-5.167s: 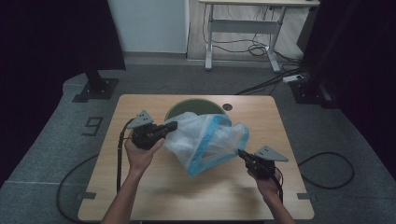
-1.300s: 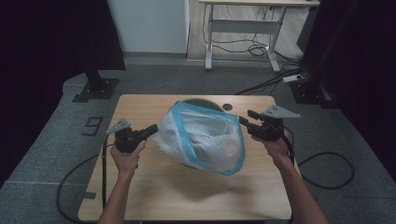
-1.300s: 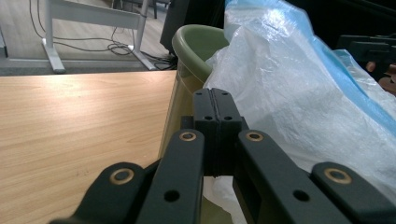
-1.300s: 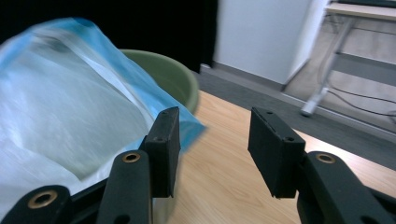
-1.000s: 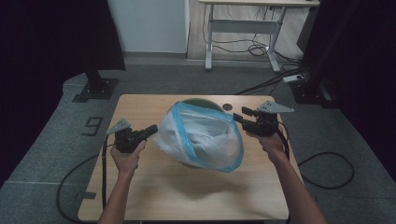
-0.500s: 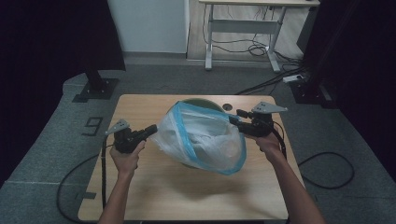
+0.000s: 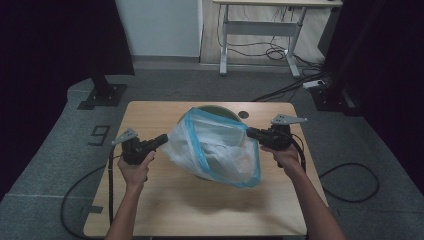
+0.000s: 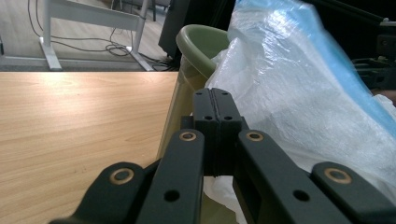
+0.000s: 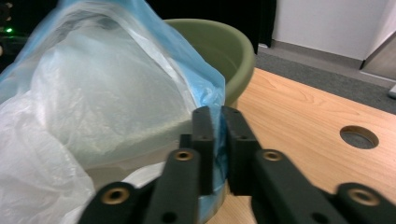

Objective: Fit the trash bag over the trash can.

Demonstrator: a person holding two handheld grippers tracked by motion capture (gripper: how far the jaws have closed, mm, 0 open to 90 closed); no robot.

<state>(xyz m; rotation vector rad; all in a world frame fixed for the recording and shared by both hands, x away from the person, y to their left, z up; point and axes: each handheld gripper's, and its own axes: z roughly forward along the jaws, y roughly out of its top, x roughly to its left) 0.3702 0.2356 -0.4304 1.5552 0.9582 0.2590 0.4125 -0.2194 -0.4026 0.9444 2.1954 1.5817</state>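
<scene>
A translucent white plastic bag (image 7: 215,150) with a blue rim is stretched open over a green bin (image 7: 215,107) in the middle of the wooden table (image 7: 200,210). My left gripper (image 7: 164,138) is shut on the bag's left edge. In the left gripper view its jaws (image 8: 215,100) are pressed together, with the bag (image 8: 299,93) and the bin (image 8: 201,42) just beyond them. My right gripper (image 7: 249,132) has just been closing. Its jaws (image 9: 218,116) now pinch the blue rim of the bag (image 9: 107,93) in front of the bin (image 9: 224,42).
A round cable hole (image 7: 243,114) lies in the table just behind the right gripper. Beyond the table stand a white desk frame (image 7: 260,30) with cables on the floor and a black stand base (image 7: 102,95) at the left. Each gripper trails a cable off the table.
The right gripper sank a little toward the bag's right rim and its jaws closed on the blue band. The left gripper kept still. Since the oldest frame the bag has been spread wide over the bin.
</scene>
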